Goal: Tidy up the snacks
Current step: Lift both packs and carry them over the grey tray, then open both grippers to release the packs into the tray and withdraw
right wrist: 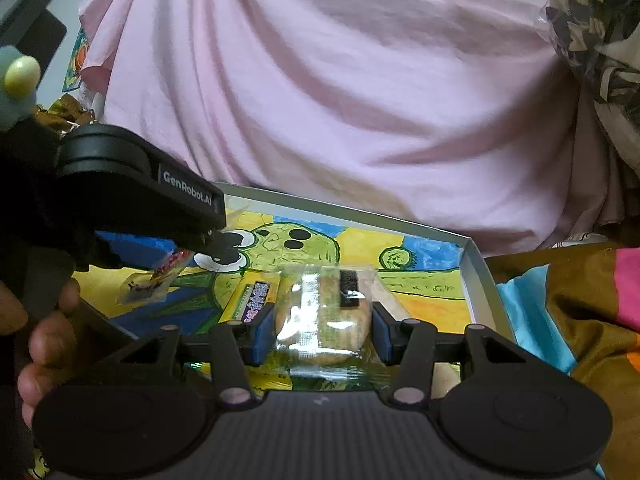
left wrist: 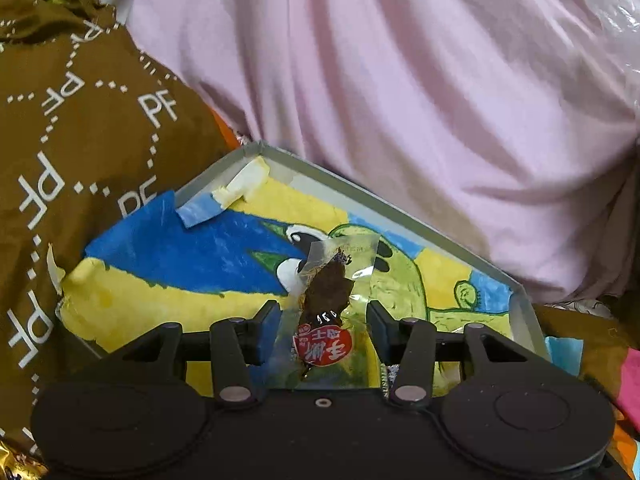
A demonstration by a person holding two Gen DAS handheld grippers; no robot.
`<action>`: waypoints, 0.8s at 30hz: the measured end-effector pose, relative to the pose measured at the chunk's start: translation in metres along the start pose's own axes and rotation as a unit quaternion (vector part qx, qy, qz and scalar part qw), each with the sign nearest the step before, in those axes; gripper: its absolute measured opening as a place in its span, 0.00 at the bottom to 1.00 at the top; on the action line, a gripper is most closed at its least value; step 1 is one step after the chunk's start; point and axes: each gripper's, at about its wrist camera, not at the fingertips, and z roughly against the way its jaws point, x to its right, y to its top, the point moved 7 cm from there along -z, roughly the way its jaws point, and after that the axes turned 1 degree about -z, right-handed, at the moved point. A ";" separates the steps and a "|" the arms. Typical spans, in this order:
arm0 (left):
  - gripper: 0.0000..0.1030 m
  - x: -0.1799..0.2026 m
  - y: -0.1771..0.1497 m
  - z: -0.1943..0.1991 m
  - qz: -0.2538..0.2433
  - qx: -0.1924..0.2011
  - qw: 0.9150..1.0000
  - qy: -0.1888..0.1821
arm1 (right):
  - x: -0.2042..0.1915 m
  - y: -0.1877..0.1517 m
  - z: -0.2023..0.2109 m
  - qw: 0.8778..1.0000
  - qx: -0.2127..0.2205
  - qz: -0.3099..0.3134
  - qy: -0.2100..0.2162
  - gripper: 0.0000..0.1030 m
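Observation:
A shallow grey box lid (left wrist: 400, 208) with a green cartoon drawing inside lies before me; it also shows in the right wrist view (right wrist: 476, 280). My left gripper (left wrist: 322, 316) is open over it, and a clear packet of dark dried snack with a red label (left wrist: 326, 304) lies between its fingers, untouched by the pads. In the right wrist view that packet (right wrist: 152, 284) hangs under the left gripper (right wrist: 216, 248). My right gripper (right wrist: 322, 332) has its blue pads against a clear-wrapped pale rice cracker (right wrist: 324, 320). A small yellow packet (right wrist: 256, 300) lies beside it.
A person in a pink shirt (left wrist: 400, 80) sits just behind the box. A brown patterned cloth (left wrist: 60, 140) lies to the left. Colourful fabric (right wrist: 580, 320) lies to the right. A plastic-wrapped patterned bundle (right wrist: 600, 40) is at upper right.

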 end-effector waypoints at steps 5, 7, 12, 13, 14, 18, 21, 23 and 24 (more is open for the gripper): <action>0.60 -0.003 0.002 0.002 0.005 -0.002 1.000 0.005 | -0.001 0.000 0.003 1.000 0.002 -0.001 0.003 0.67; 0.67 -0.004 0.005 0.007 0.006 0.002 1.000 0.005 | -0.001 0.001 0.005 1.000 0.003 -0.001 0.002 0.74; 0.81 -0.007 0.014 0.025 0.005 0.016 1.000 0.008 | 0.001 0.011 0.017 1.000 0.017 -0.004 -0.005 0.86; 0.86 -0.008 0.015 0.029 0.005 0.020 1.000 0.009 | 0.001 0.014 0.021 1.000 0.021 -0.005 -0.007 0.89; 0.89 -0.009 0.017 0.035 0.006 0.025 1.000 0.012 | 0.003 0.017 0.026 1.000 0.026 -0.008 -0.011 0.93; 0.96 -0.013 0.024 0.060 0.003 0.042 0.999 0.017 | 0.009 0.030 0.047 0.999 0.044 -0.024 -0.020 1.00; 0.99 -0.015 0.027 0.080 -0.005 0.054 0.998 0.019 | 0.014 0.037 0.063 0.997 0.048 -0.047 -0.024 1.00; 0.99 -0.017 0.029 0.094 -0.010 0.057 0.998 0.019 | 0.016 0.041 0.076 0.996 0.056 -0.060 -0.027 1.00; 0.99 -0.018 0.029 0.100 -0.012 0.057 0.998 0.019 | 0.016 0.043 0.082 0.996 0.061 -0.062 -0.027 1.00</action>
